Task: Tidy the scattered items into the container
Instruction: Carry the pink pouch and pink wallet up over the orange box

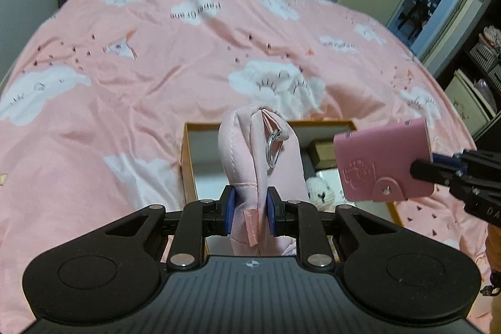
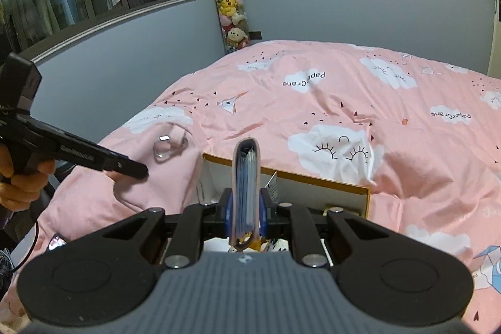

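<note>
With my left gripper (image 1: pixel 250 210) clamping the soft pink pouch (image 1: pixel 250 158) and my right gripper (image 2: pixel 245 213) pinching the pink card holder (image 2: pixel 245 177) above the box (image 1: pixel 188 152) at lower centre, I fear collision; only the left view shows the box's plush toy (image 1: pixel 319 193).

box (image 1: pixel 188 158) top open; small carton (image 1: pixel 324 151) and plush (image 1: pixel 319 193) crowd its right side.

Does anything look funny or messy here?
Nothing is spilled or broken. The bedspread is wrinkly. Both grippers hold things above the box: the left gripper a pink pouch, the right gripper a pink card holder.
</note>
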A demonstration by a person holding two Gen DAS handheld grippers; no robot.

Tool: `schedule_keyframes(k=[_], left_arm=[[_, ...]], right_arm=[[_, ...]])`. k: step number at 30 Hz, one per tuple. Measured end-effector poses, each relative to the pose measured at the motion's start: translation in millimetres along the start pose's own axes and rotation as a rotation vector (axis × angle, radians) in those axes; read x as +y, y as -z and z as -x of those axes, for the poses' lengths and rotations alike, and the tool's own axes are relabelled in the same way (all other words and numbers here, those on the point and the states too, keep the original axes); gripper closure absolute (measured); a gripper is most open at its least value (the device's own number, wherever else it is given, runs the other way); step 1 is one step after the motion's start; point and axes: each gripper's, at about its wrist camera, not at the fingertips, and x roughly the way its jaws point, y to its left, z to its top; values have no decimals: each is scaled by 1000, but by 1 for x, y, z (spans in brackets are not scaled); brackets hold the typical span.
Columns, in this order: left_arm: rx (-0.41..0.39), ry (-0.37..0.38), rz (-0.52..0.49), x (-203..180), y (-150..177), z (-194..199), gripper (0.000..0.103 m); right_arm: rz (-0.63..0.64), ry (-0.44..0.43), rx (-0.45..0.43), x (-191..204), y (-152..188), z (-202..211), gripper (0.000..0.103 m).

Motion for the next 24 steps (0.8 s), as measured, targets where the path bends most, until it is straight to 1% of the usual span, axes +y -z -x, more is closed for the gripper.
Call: schedule_keyframes(k=[7, 15, 17, 22, 24], left_arm=[[111, 4, -14, 2, 7, -43, 79], [198, 15, -7, 0, 12, -85, 79], [226, -14, -13, -2, 12, -94, 79], [291, -138, -75, -6, 12, -108, 79], [318, -158, -94, -6, 13, -113, 79]], right_arm=[[-19, 0, 37, -8, -1, -21, 85], [-52, -2, 74, -25, 2, -39, 85], [-62, -5, 89, -29, 4, -43, 85], [-88, -15, 116, -39, 10, -53, 85], [-89, -19, 124, -42, 11, -56, 85]])
